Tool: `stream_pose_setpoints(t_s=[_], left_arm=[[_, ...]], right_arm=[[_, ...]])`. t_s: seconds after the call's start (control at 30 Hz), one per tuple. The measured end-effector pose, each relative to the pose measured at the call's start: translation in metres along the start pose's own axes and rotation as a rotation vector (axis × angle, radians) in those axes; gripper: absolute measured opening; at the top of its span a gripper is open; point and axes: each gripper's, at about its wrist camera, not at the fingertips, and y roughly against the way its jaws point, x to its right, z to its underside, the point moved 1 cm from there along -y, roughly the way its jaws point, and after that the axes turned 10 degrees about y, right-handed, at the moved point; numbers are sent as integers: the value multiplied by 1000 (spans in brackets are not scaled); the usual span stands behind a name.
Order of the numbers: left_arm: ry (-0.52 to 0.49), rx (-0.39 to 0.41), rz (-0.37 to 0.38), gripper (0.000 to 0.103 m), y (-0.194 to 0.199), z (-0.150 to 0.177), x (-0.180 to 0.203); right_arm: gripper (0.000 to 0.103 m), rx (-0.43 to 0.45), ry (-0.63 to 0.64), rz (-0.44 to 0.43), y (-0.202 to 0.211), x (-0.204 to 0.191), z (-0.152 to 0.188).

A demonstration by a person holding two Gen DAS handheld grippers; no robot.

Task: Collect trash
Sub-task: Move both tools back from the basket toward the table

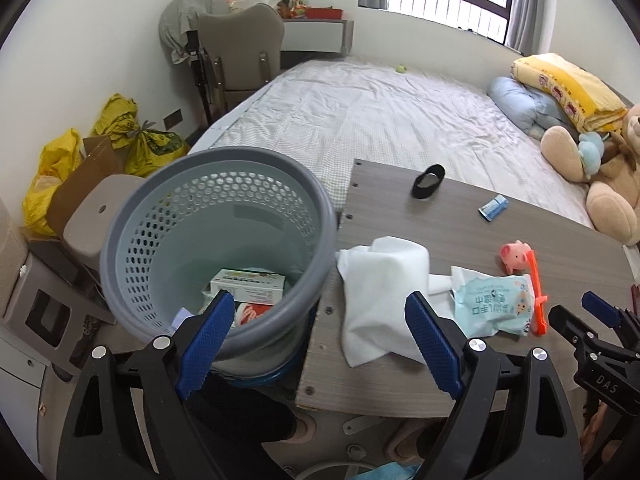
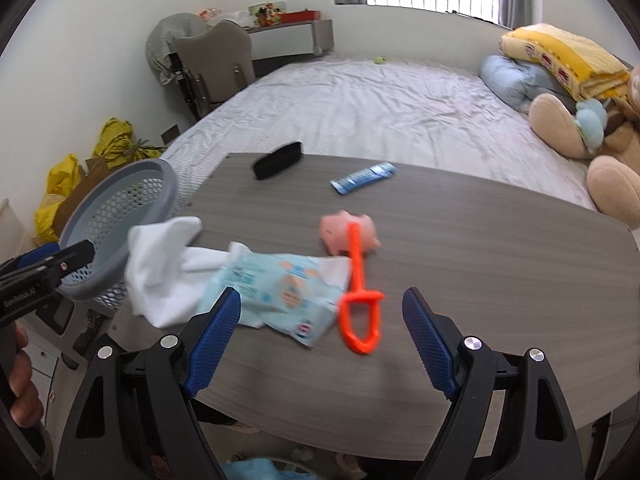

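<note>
The white tissue (image 1: 380, 296) lies crumpled at the left edge of the wood-grain surface (image 1: 460, 220), one corner hanging past the edge, just beside the grey perforated wastebasket (image 1: 132, 240). Overlapping its right side is a pale blue wet-wipe packet (image 1: 496, 304), flattened and printed with a cartoon figure. Only the left wrist view looks down into the wastebasket, where a white and green carton (image 1: 248, 284) and a red-and-white wrapper (image 1: 252, 314) sit on the bottom; the right wrist view sees just its tilted rim and mesh wall. The right wrist view shows more clearly an orange plastic clip (image 2: 358, 300) touching the packet's right edge, with a pink pig toy (image 2: 348, 234) behind it.

The left hand-held gripper (image 1: 320, 344) hovers with its blue pads spread wide, one over the basket's near rim, the other over the tissue, gripping nothing. The right hand-held gripper (image 2: 322, 344) hangs low over the surface's near edge, pads also wide apart and empty, the packet and clip lying between and just beyond them.

Further back on the surface are a black pouch (image 2: 278, 166) and a small blue tube (image 2: 362, 177). Beyond is a bed (image 1: 380, 120) with a teddy bear (image 1: 600, 176), and yellow bags (image 1: 56, 176) sit by the wall.
</note>
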Motion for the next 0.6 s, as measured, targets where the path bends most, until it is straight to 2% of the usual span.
stream_pose_setpoints(t_s=[0.23, 0.6], left_arm=[[-33, -20, 1, 85, -6, 6, 19], [-48, -40, -16, 85, -15, 7, 30]], right_arm=[[79, -28, -44, -4, -16, 22, 14], [79, -31, -63, -50, -41, 38, 14]])
